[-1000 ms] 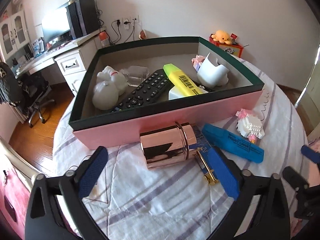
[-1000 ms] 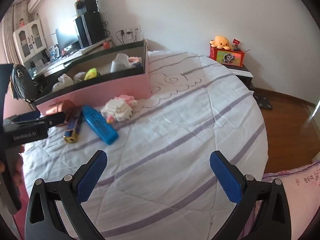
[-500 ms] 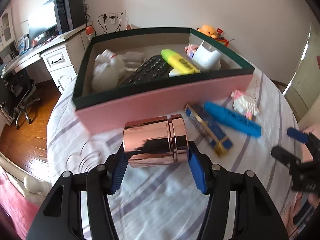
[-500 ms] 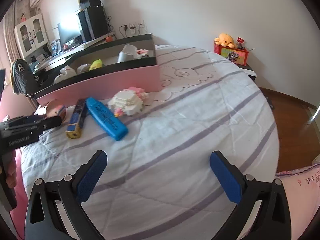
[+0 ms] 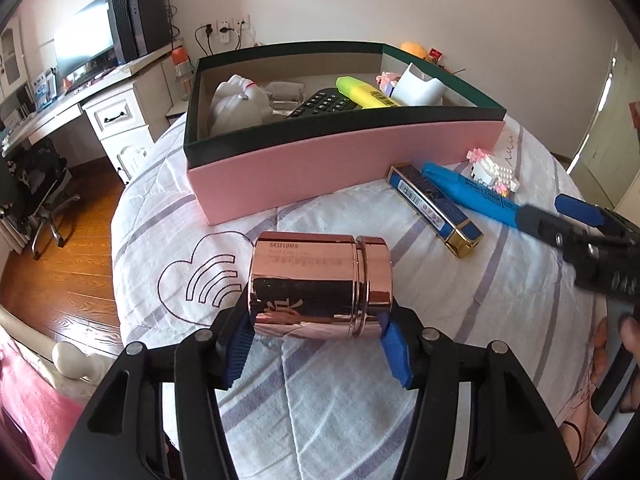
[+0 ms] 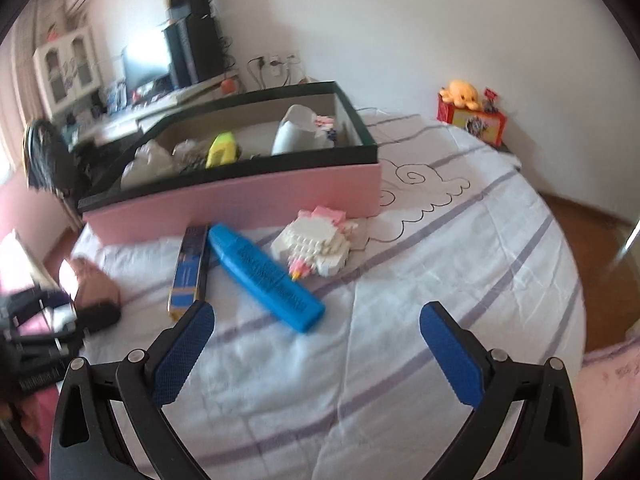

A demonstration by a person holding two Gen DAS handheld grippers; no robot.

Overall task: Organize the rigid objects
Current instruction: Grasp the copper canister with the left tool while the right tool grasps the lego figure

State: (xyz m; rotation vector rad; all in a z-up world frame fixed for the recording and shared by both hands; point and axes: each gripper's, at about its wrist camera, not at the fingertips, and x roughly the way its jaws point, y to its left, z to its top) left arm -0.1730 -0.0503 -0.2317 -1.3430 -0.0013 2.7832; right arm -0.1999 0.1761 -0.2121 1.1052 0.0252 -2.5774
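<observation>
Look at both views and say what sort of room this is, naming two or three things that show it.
Probably a bedroom with a study corner: a bed under a white quilt with lilac stripes, a white desk with drawers bearing a computer monitor, and an orange plush toy by the wall.

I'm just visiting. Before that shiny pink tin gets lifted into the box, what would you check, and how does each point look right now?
1. Tin between the left gripper pads: ok, though the jaws are easing open slightly.
2. Grip firm enough to lift: cannot tell.
3. Room in the box: ok, bare floor behind the near wall.
4. Path to the box: ok, nothing between tin and wall.
5. Right gripper out of the way: ok, open and empty over the blue marker.
6. Tin's lid seated: ok, it looks closed.
</observation>
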